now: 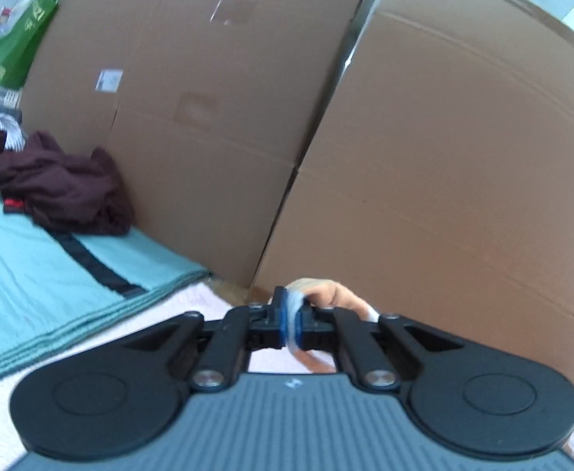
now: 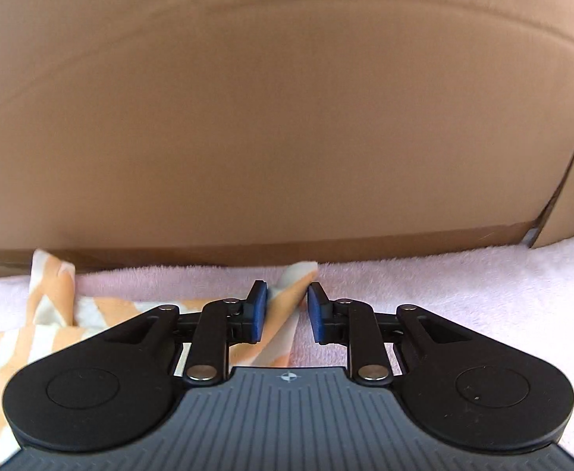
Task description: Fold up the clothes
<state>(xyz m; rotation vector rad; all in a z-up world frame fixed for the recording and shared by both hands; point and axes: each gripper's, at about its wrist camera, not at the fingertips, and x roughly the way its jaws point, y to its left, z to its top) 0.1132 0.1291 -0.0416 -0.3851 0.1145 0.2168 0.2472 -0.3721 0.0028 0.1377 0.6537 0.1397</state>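
Observation:
An orange-and-white patterned garment (image 2: 51,314) lies on a pale pink fleece cover (image 2: 463,286), stretching from the lower left to a pointed corner near the cardboard wall. My right gripper (image 2: 287,294) hovers over that corner, open, with the cloth lying in the gap between its blue pads (image 2: 257,314) and not pinched. In the left wrist view my left gripper (image 1: 292,306) is shut on a thin bunched edge of the same garment (image 1: 338,296), which bulges orange just beyond the fingertips. The rest of the garment is hidden below the gripper body.
Tall cardboard boxes (image 1: 443,157) stand close ahead of both grippers. A teal blanket (image 1: 31,274) with a dark strap lies to the left. A crumpled maroon garment (image 1: 55,184) sits on it against the boxes. A green bag (image 1: 20,43) is far left.

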